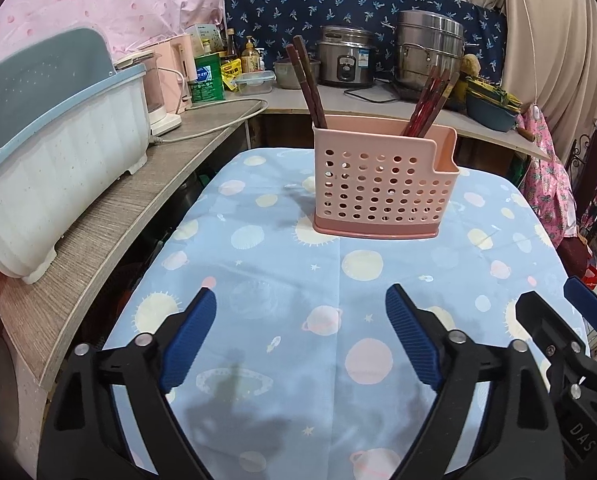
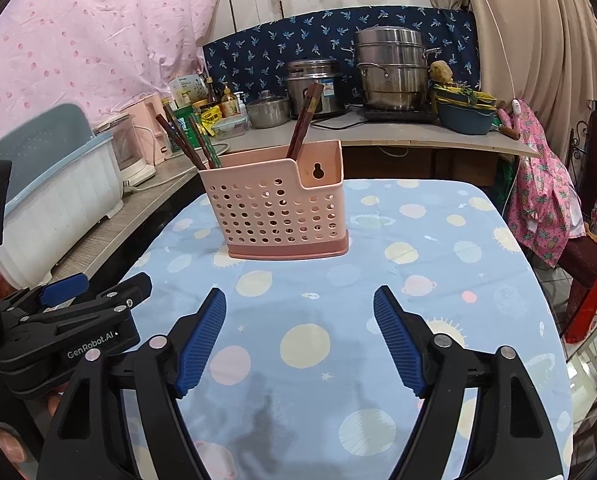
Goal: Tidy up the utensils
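A pink perforated utensil holder (image 1: 378, 184) stands upright on the blue planet-print table (image 1: 282, 280). Brown chopsticks (image 1: 308, 84) lean out of its left end and several reddish chopsticks (image 1: 428, 100) out of its right end. In the right wrist view the holder (image 2: 278, 212) shows chopsticks at its left (image 2: 186, 140) and middle (image 2: 304, 120). My left gripper (image 1: 300, 304) is open and empty, well short of the holder. My right gripper (image 2: 298, 304) is open and empty too, beside the left one; each shows in the other's view (image 1: 570, 320) (image 2: 78, 312).
A white and blue dish rack (image 1: 54, 152) sits on the wooden counter (image 1: 138, 184) at the left. Rice cooker (image 1: 346, 58), steel pots (image 1: 430, 48), bottles and a blue bowl (image 1: 492, 106) stand on the back counter. Pink cloth hangs at the right (image 2: 538, 184).
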A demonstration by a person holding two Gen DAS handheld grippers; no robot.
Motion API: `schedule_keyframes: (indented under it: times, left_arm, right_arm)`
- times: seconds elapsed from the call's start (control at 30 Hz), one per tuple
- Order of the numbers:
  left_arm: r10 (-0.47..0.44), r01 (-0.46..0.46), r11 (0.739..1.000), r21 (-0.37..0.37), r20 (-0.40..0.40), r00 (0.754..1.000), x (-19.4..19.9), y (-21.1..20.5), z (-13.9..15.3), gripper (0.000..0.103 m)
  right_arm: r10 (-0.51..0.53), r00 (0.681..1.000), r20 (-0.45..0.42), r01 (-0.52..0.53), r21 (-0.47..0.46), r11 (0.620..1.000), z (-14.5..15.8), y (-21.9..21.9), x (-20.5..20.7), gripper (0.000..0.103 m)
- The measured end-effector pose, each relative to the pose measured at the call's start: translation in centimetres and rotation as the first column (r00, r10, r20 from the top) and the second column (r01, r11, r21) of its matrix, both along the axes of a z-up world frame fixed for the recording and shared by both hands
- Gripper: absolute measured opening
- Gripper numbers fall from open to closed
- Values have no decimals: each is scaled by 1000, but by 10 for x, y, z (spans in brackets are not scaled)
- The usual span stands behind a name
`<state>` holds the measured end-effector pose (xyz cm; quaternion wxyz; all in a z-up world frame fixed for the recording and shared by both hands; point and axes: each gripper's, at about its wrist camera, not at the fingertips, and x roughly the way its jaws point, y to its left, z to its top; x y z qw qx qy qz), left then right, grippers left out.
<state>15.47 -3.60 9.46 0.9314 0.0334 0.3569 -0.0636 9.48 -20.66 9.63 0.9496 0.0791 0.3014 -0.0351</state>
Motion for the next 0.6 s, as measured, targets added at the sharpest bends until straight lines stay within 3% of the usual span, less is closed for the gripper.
schedule_keyframes:
  times: [0.2, 0.6]
  left_arm:
    - [9, -9, 1000, 9, -11, 1000, 1, 1, -6, 90]
    - [17, -17, 1000, 18, -28, 999, 5, 2, -15, 93]
  right_arm:
    - [-9, 1000, -10, 9, -7, 1000, -4, 0, 1, 84]
    - [-21, 999, -32, 20, -26, 999, -12, 3, 4, 85]
